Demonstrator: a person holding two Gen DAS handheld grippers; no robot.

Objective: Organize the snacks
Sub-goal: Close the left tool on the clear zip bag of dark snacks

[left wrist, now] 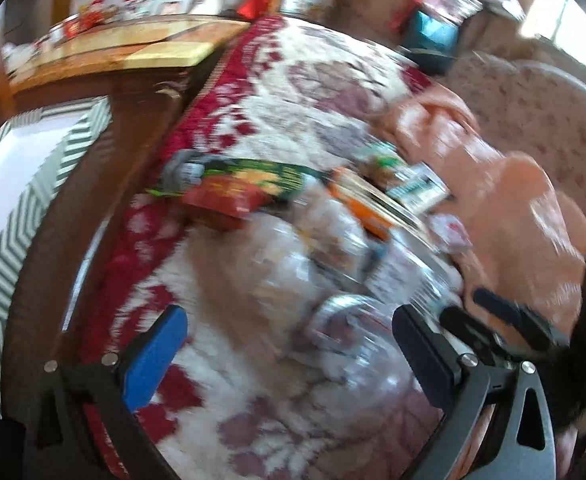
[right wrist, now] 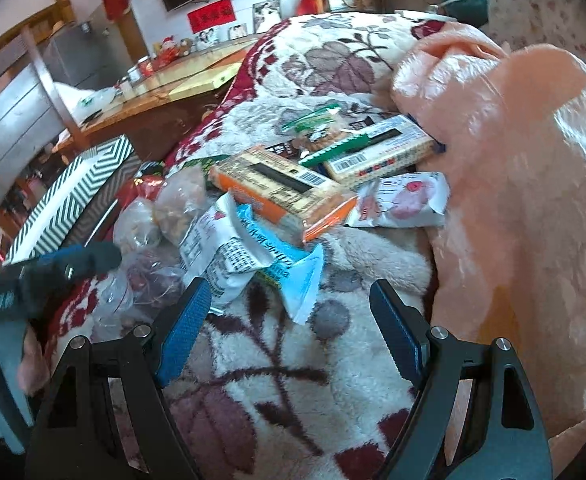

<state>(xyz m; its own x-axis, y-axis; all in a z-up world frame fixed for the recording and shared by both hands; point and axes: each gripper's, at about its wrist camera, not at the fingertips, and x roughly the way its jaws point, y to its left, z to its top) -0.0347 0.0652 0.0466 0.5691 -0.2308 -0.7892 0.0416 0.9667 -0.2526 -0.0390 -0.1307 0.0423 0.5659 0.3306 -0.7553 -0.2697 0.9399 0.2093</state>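
Right hand-held gripper (right wrist: 291, 312) (jaws apart) just below blue-white snack packet (right wrist: 249, 256).

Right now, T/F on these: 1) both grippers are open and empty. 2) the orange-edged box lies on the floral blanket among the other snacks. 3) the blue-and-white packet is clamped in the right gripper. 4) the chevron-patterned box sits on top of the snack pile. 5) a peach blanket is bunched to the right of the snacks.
1) True: the right gripper and left gripper both stand open, holding nothing.
2) True: the orange-edged box lies on the floral blanket.
3) False: the blue-and-white packet lies loose ahead of the fingertips.
4) False: the chevron-patterned box sits off to the left, beside the bed.
5) True: the peach blanket.
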